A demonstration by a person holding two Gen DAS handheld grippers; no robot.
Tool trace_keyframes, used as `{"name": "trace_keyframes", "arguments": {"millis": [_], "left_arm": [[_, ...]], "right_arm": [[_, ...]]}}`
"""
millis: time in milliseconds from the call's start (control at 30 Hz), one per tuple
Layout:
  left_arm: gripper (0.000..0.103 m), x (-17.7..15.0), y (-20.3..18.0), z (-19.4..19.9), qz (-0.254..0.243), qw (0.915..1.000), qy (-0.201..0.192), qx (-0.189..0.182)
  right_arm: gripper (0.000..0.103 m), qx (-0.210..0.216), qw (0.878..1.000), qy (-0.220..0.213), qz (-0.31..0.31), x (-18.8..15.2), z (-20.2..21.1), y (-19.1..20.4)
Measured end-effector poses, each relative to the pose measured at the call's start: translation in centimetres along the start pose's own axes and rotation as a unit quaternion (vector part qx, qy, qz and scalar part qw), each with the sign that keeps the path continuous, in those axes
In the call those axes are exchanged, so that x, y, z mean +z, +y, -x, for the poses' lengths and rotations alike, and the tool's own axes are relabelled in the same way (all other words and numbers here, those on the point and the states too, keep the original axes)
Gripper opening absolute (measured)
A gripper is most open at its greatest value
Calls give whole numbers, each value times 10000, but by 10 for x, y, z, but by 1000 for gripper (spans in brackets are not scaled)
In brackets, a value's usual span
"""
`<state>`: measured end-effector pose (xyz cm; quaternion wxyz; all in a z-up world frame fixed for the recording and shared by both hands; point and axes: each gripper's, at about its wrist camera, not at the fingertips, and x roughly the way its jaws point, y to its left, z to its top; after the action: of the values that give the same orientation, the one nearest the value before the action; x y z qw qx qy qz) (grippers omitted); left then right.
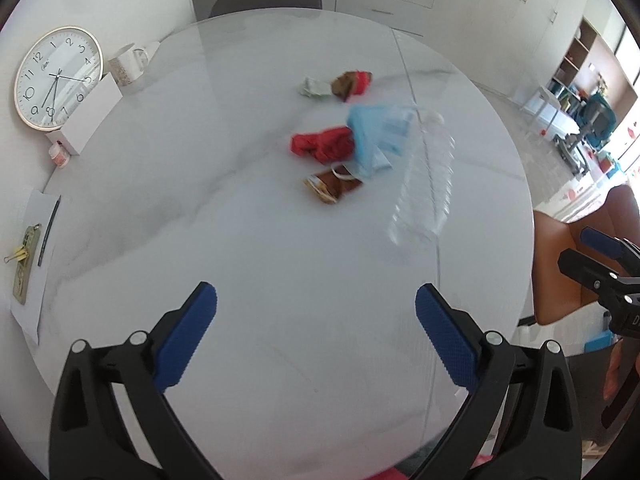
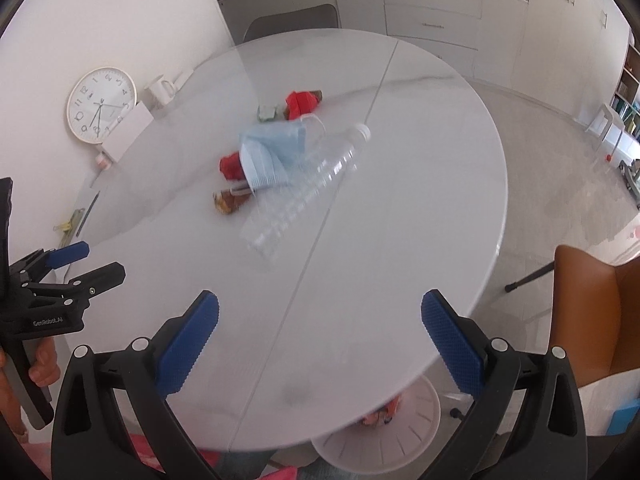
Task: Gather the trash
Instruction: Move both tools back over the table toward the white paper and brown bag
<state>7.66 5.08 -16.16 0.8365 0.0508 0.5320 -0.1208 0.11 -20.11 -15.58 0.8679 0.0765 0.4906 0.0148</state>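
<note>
Bare table (image 1: 240, 240) before both open claws, trash pile (image 1: 344, 140) mid-table, clock (image 1: 58, 76) and mug (image 1: 128, 62) at left edge

A round white marble tabletop (image 2: 420, 184) fills the room's middle; a grey chair (image 2: 294, 20) at twelve o'clock, white cabinets (image 2: 436, 8) behind, an orange chair (image 2: 596, 312) at four.
</note>
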Motion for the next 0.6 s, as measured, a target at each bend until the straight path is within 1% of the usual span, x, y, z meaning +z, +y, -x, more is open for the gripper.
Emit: {"name": "trace_keyframes", "arguments": {"millis": [167, 233, 400, 467, 600], "left_arm": [[95, 29, 18, -18, -42, 10000, 6, -13], [95, 48, 27, -29, 36, 10000, -7, -15], [95, 105, 42, -61, 60, 9997, -183, -128], [95, 130, 46, -78, 16, 9996, -222, -168], [95, 172, 50, -114, -94, 9993, -307, -200]], "right_arm": [[101, -25, 10000, -56, -19, 39, -22, 10], [101, -33, 9999, -98, -8, 61, -34, 14], [101, -82, 9997, -222, 75, 115, -65, 20], [101, -112, 9996, -222, 139, 139, -84, 20], [101, -129, 9996, -136, 187, 179, -122, 21]]}}
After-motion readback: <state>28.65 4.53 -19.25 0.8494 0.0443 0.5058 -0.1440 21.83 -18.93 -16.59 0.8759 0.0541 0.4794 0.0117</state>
